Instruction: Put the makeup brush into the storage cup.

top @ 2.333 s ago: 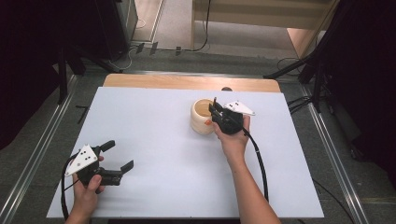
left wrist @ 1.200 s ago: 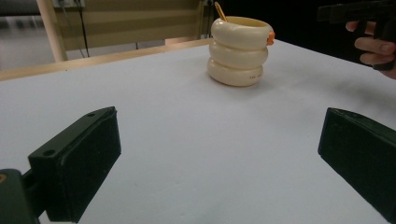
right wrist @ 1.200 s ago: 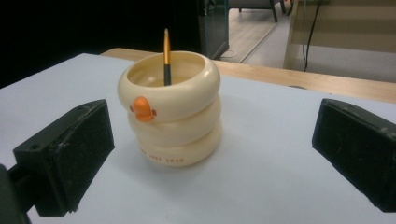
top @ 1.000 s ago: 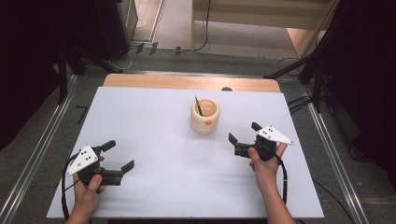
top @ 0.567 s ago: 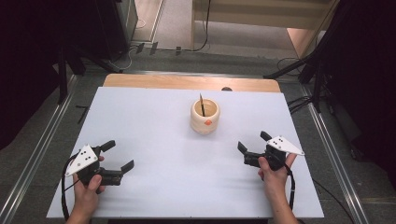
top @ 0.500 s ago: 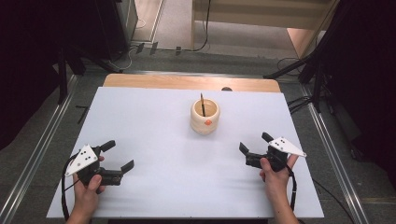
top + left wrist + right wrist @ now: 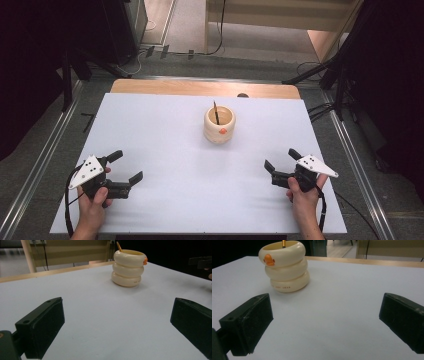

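Both my grippers are parked low with jaws spread and empty: left gripper [image 7: 125, 167], right gripper [image 7: 281, 165]. The cream holder [image 7: 219, 124] sits well ahead between them, pencil [image 7: 216, 112] standing inside, so nothing's crowding it.

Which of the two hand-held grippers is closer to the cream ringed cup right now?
The right hand-held gripper: it sits a shorter way from the cup than the left hand-held gripper, which rests nearer the table's front-left corner. Both are open and empty.
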A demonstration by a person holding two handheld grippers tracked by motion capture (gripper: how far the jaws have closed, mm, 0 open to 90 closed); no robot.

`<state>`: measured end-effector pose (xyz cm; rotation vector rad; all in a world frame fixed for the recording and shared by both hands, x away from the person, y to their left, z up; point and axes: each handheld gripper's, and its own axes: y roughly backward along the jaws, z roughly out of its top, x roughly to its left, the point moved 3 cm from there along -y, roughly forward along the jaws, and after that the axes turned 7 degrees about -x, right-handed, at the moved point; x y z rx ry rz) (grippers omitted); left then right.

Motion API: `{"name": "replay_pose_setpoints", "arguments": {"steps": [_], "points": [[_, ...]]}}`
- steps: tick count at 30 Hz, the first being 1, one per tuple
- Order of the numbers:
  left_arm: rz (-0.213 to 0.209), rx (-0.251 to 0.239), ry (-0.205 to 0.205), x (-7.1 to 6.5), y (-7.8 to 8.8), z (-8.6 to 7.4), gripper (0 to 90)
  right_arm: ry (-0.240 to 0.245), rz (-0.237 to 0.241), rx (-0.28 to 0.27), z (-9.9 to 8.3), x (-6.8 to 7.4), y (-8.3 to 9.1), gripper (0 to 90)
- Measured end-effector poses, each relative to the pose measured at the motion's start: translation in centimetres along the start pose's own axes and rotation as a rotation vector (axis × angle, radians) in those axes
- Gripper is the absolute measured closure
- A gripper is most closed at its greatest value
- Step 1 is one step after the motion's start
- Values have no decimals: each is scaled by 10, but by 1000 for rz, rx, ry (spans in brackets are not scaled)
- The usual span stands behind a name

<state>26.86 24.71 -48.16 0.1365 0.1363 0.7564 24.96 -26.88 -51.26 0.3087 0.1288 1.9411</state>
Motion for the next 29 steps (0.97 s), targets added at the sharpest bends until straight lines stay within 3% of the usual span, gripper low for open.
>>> {"name": "replay_pose_setpoints", "arguments": {"steps": [12, 15, 29], "points": [[-5, -4, 9, 1, 1, -1, 0, -43, -18, -15, -12, -9, 24, 0], [-5, -13, 12, 1, 1, 0, 0, -32, -27, -10, -15, -10, 28, 0], [-1, -7, 7, 2, 1, -1, 0, -26, -27, -5, -16, -10, 27, 0]]}}
